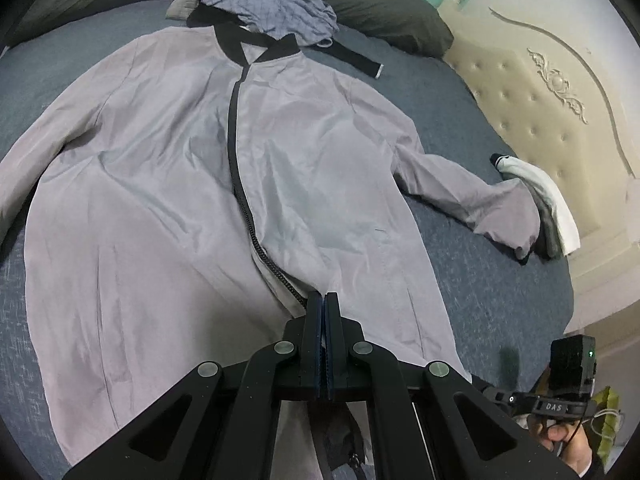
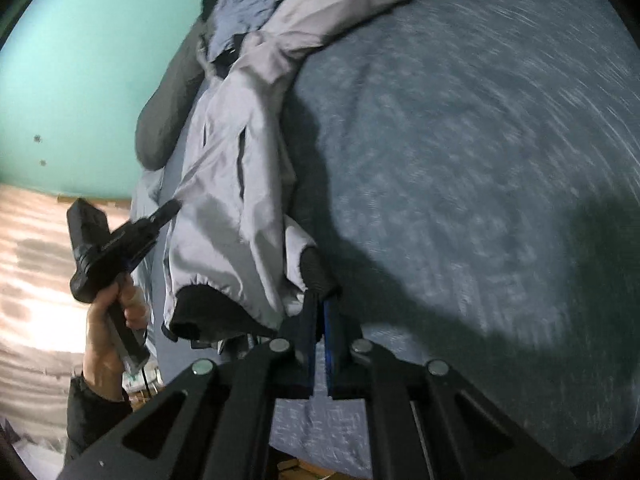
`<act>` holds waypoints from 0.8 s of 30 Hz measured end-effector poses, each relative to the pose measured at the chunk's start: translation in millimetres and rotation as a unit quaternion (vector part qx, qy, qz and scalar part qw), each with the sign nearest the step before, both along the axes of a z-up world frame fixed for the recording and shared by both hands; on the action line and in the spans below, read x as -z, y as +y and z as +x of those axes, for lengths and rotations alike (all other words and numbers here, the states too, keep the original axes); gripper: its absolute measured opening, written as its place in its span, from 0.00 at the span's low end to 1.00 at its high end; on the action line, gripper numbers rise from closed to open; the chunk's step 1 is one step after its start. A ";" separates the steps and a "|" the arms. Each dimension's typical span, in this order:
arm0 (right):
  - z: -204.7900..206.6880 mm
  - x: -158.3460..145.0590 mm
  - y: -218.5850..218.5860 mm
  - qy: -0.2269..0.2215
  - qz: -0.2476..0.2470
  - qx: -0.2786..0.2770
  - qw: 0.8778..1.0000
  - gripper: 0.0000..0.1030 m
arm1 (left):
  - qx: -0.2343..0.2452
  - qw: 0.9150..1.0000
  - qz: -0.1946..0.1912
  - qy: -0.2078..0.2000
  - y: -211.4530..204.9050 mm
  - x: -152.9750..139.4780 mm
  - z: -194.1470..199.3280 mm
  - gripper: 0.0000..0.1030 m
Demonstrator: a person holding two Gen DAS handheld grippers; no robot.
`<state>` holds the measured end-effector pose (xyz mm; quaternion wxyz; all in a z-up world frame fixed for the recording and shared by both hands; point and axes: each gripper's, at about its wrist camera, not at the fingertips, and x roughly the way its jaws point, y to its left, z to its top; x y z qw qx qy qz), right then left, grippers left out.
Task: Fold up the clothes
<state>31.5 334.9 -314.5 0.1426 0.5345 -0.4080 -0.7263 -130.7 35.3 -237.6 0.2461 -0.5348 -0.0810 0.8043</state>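
The grey jacket point(image 1: 192, 184) lies spread on the bed point(image 1: 500, 300), unfolded. The left claw point(image 1: 325, 300) pinches its hem at the zipper; the right claw point(image 2: 320, 300) clamps a dark cuff point(image 2: 314, 270), so folding has barely begun.

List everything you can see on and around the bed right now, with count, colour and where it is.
jacket: one, light grey with black collar and zip, spread flat on the bed
pile of clothes: one, blue-grey, black and beige, beyond the jacket's collar
folded clothes: a few, white and grey, by the headboard, under the jacket's sleeve end
bed sheet: one, blue-grey, covering the bed
pillow: one, dark olive, far edge of the bed
headboard: one, cream, tufted, right side in the left wrist view
wall: teal, behind the bed
left gripper: black, shut on the jacket's hem by the zip
right gripper: black, shut on the jacket's black cuff
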 end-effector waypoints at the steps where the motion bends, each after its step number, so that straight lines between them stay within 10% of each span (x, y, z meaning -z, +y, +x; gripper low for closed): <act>1: 1.9 -0.1 -0.2 -0.006 -0.005 0.003 1.000 0.03 | -0.001 1.000 0.000 -0.006 -2.3 0.6 0.5 0.03; 24: -13.9 -46.5 6.1 0.023 0.091 0.000 0.996 0.06 | 0.008 0.997 0.063 -0.053 -30.1 36.9 12.7 0.39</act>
